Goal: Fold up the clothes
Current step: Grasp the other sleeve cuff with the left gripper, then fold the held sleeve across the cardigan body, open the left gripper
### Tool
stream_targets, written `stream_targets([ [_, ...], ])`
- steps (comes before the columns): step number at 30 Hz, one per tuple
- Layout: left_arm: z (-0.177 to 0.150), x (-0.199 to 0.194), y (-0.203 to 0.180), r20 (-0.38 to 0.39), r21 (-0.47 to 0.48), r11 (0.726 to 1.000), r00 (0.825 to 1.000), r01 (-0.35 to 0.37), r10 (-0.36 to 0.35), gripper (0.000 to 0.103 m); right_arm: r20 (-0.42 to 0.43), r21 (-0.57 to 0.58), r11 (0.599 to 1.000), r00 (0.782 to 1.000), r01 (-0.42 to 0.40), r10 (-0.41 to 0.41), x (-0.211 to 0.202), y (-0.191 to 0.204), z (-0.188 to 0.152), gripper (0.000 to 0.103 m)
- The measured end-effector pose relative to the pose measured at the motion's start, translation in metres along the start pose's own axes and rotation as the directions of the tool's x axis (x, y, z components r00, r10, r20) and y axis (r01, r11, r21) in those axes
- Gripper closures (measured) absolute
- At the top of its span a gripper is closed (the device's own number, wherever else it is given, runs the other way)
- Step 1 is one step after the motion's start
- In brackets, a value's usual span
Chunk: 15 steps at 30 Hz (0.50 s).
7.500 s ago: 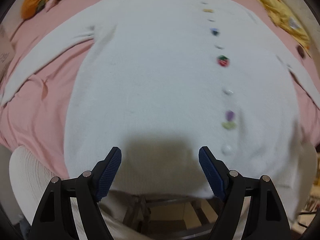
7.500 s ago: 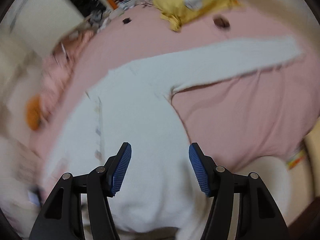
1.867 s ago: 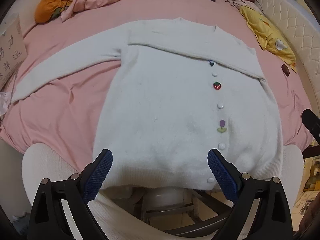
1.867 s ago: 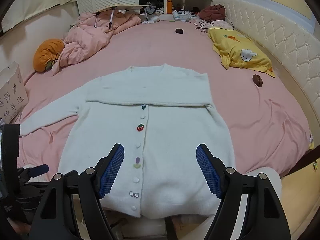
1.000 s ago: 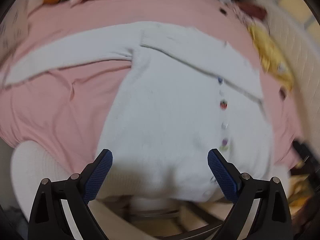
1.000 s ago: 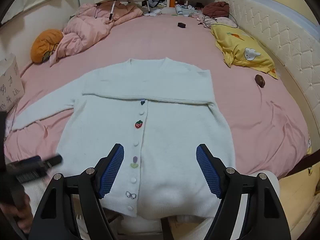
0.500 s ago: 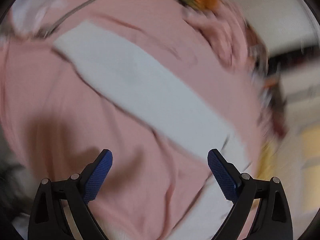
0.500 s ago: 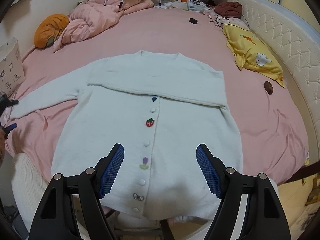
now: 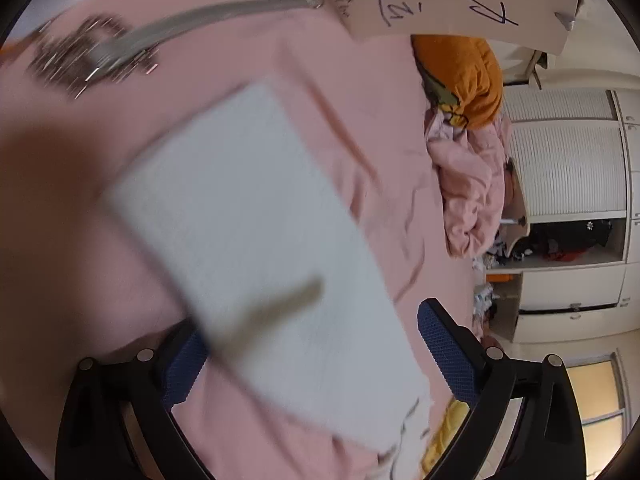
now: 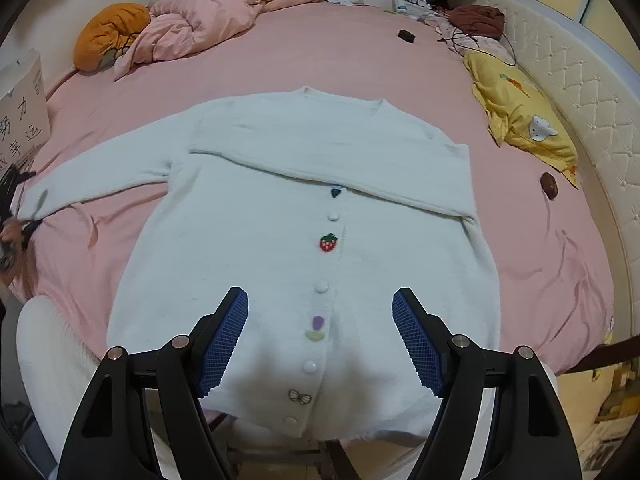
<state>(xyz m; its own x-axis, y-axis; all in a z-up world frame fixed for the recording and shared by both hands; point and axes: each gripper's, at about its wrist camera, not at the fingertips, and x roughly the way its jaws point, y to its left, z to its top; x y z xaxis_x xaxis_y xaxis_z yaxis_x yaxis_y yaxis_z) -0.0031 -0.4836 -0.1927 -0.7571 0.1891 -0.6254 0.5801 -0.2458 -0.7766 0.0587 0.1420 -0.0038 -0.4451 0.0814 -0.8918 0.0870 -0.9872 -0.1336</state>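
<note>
White cardigan (image 10: pixel 280 248) lies flat on pink bed (image 10: pixel 540 248), one sleeve already folded across chest | left tool (image 9: pixel 316 354) has swung out to the outstretched sleeve (image 9: pixel 260 248), jaws apart around it, ungripped | right tool (image 10: pixel 320 332) hovers apart above hem | sleeve fold looks next.

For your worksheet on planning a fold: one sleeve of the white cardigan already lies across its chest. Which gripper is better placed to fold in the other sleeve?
Left. The left gripper hangs open over the outstretched sleeve of the white knitted cardigan; the right gripper hovers at the hem.
</note>
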Motion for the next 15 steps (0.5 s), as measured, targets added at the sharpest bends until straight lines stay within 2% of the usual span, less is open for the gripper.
stream_targets([
  [4,0.01,0.009,-0.003,0.023,0.061,0.998,1.0,0.016,-0.017,0.008,0.007,-0.011,1.0,1.0,-0.004,0.004,-0.002,0.006,0.001,0.028],
  [5,0.008,0.007,0.0,0.041,0.078,0.997,0.999,-0.003,0.0,0.028,0.005,-0.006,1.0,1.0,-0.008,0.008,-0.001,0.006,0.0,0.028],
  [6,0.006,0.005,0.005,0.063,0.09,0.995,0.998,-0.035,0.029,0.068,0.003,-0.002,1.0,1.0,-0.012,0.012,-0.001,0.005,0.0,0.028],
  [7,0.005,0.004,0.013,0.071,0.078,0.996,0.997,-0.048,0.042,0.092,0.001,0.003,1.0,1.0,-0.016,0.016,0.0,0.005,-0.001,0.028],
  [8,0.005,0.003,0.024,0.071,0.052,0.997,0.996,-0.049,0.046,0.094,-0.002,0.008,1.0,1.0,-0.02,0.02,0.0,0.005,-0.002,0.028],
  [10,0.005,-0.007,0.031,0.086,-0.004,1.0,0.996,0.005,-0.005,0.094,-0.014,0.017,0.999,0.999,-0.03,0.031,0.003,0.003,-0.003,0.028],
  [12,0.002,-0.014,0.009,0.111,0.069,0.998,0.994,-0.011,0.003,0.094,-0.015,0.025,0.999,0.999,-0.036,0.036,0.002,0.0,-0.004,0.028],
  [14,0.001,-0.012,-0.015,0.099,0.146,0.987,0.994,-0.065,0.051,0.094,0.0,0.042,0.998,0.999,-0.047,0.047,0.001,-0.003,-0.004,0.028],
  [15,0.001,-0.009,-0.024,0.085,0.156,0.985,0.994,-0.079,0.066,0.094,0.007,0.05,0.997,0.999,-0.053,0.053,0.0,-0.005,-0.004,0.028],
])
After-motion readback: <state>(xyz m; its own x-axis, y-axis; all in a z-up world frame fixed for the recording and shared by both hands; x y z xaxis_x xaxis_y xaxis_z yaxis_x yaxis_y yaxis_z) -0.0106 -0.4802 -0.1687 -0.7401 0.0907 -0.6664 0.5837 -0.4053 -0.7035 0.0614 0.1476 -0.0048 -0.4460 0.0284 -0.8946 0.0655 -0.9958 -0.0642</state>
